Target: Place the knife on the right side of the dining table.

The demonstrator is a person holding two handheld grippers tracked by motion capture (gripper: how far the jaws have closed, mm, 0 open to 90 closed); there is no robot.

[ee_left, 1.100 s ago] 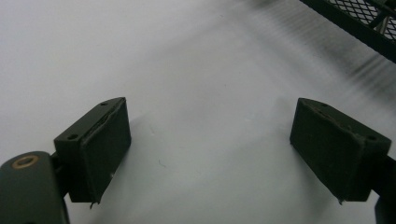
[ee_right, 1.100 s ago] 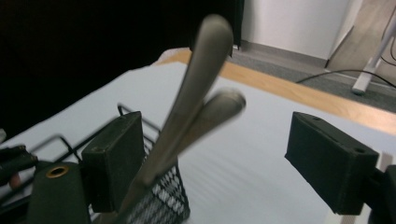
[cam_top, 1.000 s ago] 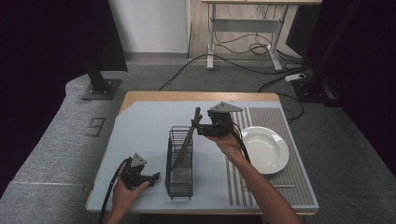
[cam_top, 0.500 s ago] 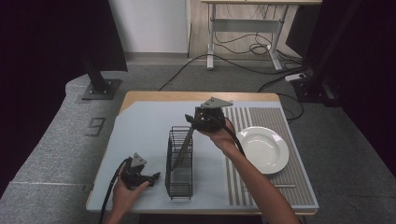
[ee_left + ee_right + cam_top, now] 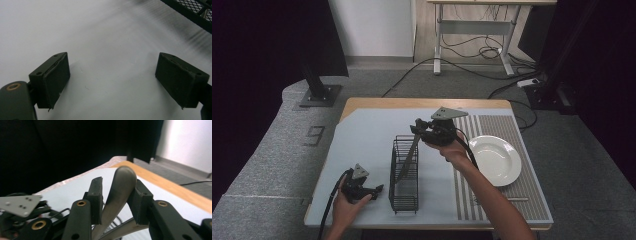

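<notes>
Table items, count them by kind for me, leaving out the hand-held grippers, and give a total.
Wire rack: 1
White plate: 1
Metal utensil handle in the right hand-held gripper: 1
Striped mat: 1
Total: 4

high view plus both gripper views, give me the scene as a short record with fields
surface: light mat on a wooden table
rack: black wire rack standing mid-table
utensil: metal handle leaning up out of the rack
right gripper: fingers have just been closing around the handle's top end; contact unclear
left gripper: open, nothing between the fingers, low over the mat left of the rack
plate: white plate on the striped mat, right of the rack
</notes>
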